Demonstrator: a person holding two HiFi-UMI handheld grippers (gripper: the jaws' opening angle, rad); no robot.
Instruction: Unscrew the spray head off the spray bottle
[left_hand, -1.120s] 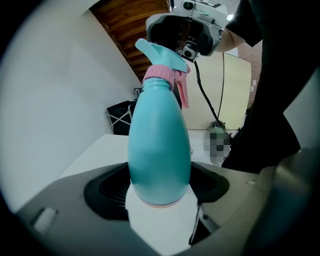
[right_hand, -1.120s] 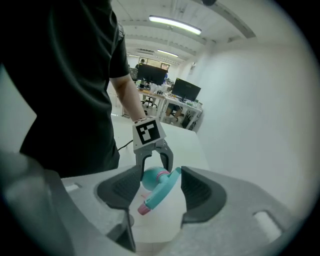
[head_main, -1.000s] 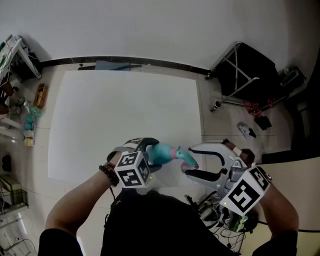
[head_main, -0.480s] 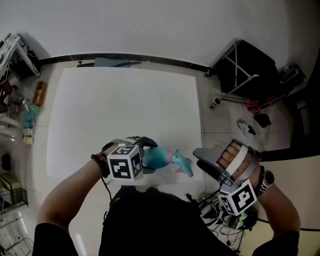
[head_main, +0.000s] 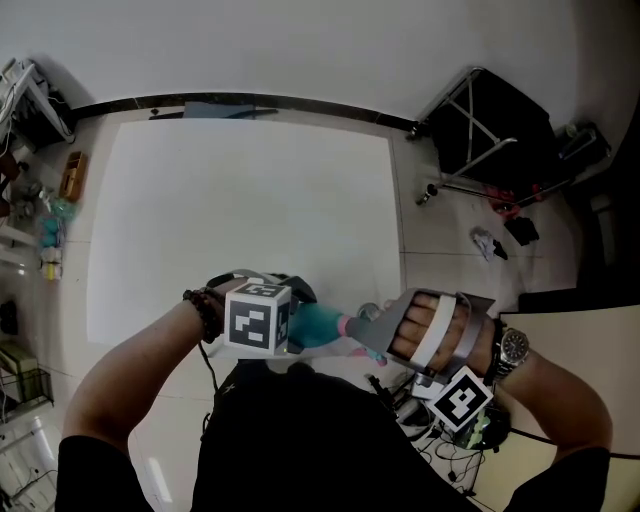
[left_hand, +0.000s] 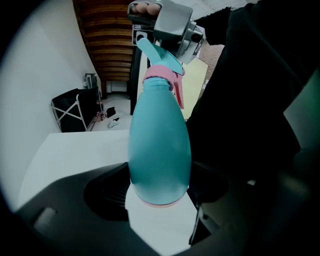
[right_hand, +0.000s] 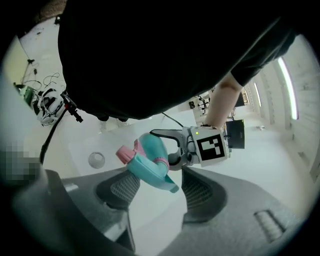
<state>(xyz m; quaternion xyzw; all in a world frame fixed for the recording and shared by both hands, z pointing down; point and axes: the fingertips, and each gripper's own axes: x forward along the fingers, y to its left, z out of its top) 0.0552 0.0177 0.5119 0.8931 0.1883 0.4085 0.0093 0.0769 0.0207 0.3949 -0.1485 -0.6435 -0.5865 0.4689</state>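
The spray bottle (head_main: 315, 326), teal with a pink collar, is held off the table just below the centre of the head view, lying nearly level with its spray head (right_hand: 149, 169) pointing toward the right of the frame. Its rounded base sits between the jaws of the left gripper (left_hand: 159, 192), which are spread wide and clamp the base from both sides. In the left gripper view the body rises up the middle of the frame from there. The right gripper (right_hand: 160, 181) comes at the other end of the bottle. Its jaws stand apart with the teal spray head and its nozzle between them. The head lies close to the pad at picture left, while a gap shows at the pad on the right, so they do not clamp it. In the head view the hand (head_main: 440, 330) on the right gripper is lower right of centre, with a wristwatch (head_main: 513, 346) on that arm, and a bead bracelet (head_main: 204, 313) circles the other wrist. The white table (head_main: 250, 200) fills the middle of the frame above the bottle. A black folding stand (head_main: 490, 130) stands on the floor at upper right, and cables (head_main: 440, 445) lie on the floor at lower right.
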